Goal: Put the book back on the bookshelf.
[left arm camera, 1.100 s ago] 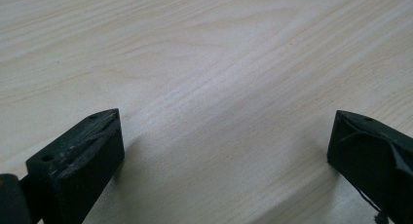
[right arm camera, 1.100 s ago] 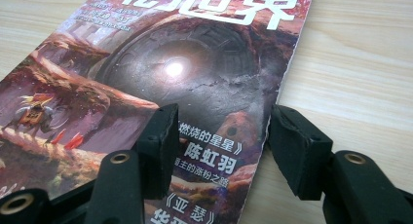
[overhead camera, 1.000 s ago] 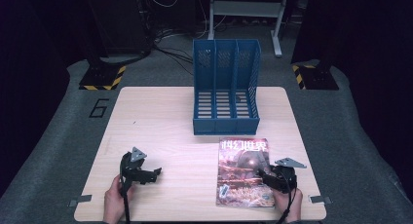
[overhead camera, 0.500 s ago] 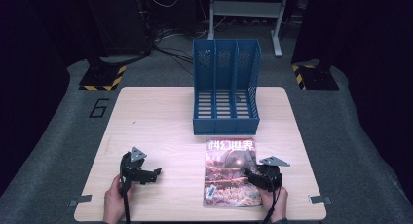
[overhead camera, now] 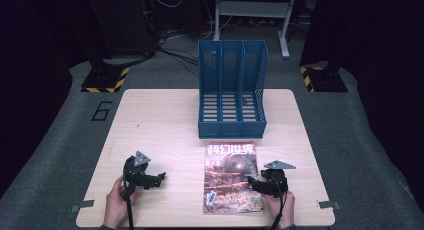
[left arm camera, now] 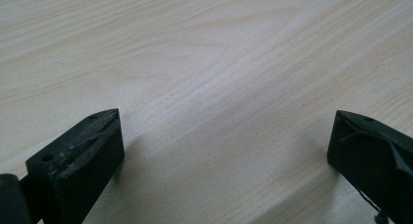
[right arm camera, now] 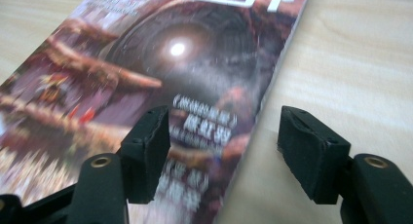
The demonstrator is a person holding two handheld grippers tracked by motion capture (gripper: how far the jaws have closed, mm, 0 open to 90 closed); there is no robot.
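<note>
A magazine (overhead camera: 231,177) with a dark reddish cover and white title characters lies flat on the wooden table (overhead camera: 160,120), near the front edge. My right gripper (overhead camera: 254,184) rests at its lower right side. In the right gripper view that gripper (right arm camera: 224,121) is open and straddles the magazine's (right arm camera: 195,63) right edge, one jaw over the cover and the other over bare wood. My left gripper (overhead camera: 159,179) sits low on the table at front left. In its own view the left gripper (left arm camera: 226,121) is wide open with bare wood between the jaws.
A blue three-slot file holder (overhead camera: 231,90) stands upright at the table's far edge, just behind the magazine. Black equipment bases with yellow-black striped tape (overhead camera: 105,82) and cables lie on the grey floor beyond the table.
The magazine and my right gripper have slid to the left together across the table. The left gripper has stayed in place.
</note>
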